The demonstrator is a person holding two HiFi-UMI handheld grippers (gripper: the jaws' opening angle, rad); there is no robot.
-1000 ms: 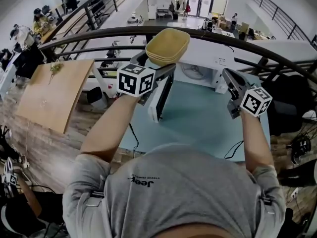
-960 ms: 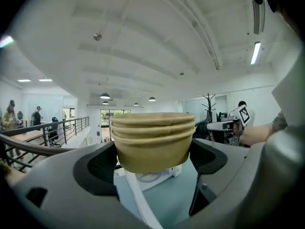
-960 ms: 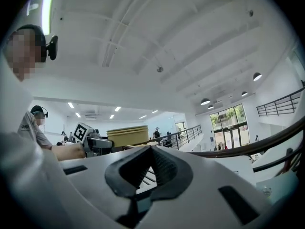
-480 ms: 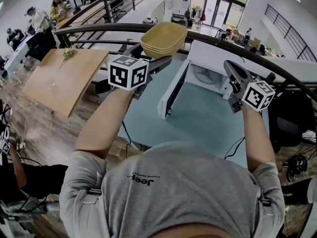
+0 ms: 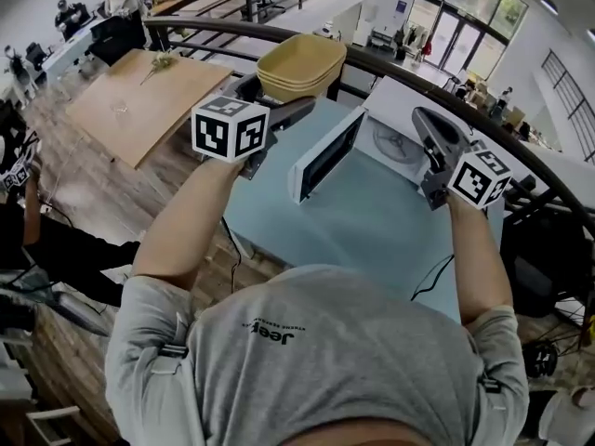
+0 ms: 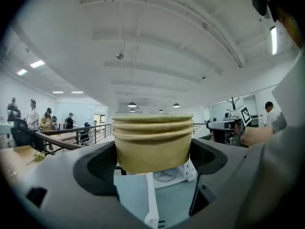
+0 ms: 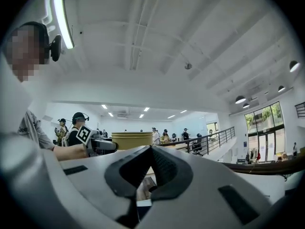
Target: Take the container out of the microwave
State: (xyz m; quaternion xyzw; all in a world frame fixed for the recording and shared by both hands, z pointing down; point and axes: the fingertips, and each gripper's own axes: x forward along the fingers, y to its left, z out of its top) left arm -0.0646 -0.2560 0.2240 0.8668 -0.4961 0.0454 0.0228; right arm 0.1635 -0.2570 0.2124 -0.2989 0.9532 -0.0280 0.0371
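Note:
The container (image 5: pixel 299 63) is a tan paper bowl with a ribbed rim, held up in the air above the table's far left corner. My left gripper (image 5: pixel 279 100) is shut on it; in the left gripper view the bowl (image 6: pixel 152 142) fills the gap between both jaws. The white microwave (image 5: pixel 409 128) stands at the table's far edge with its door (image 5: pixel 325 153) swung open to the left. My right gripper (image 5: pixel 426 124) hovers in front of the microwave, jaws shut with nothing between them (image 7: pixel 151 149). From the right gripper view the bowl (image 7: pixel 132 140) shows to the left.
The teal table (image 5: pixel 372 221) carries the microwave. A dark curved railing (image 5: pixel 232 28) runs just beyond it, with a drop to a lower floor. A wooden table (image 5: pixel 139 100) stands at the left. A black cable (image 5: pixel 429 277) hangs off the table's near edge.
The head view has swung left. My left gripper keeps the bowl and has drifted a little left of the open door. The right gripper stays raised before the microwave.

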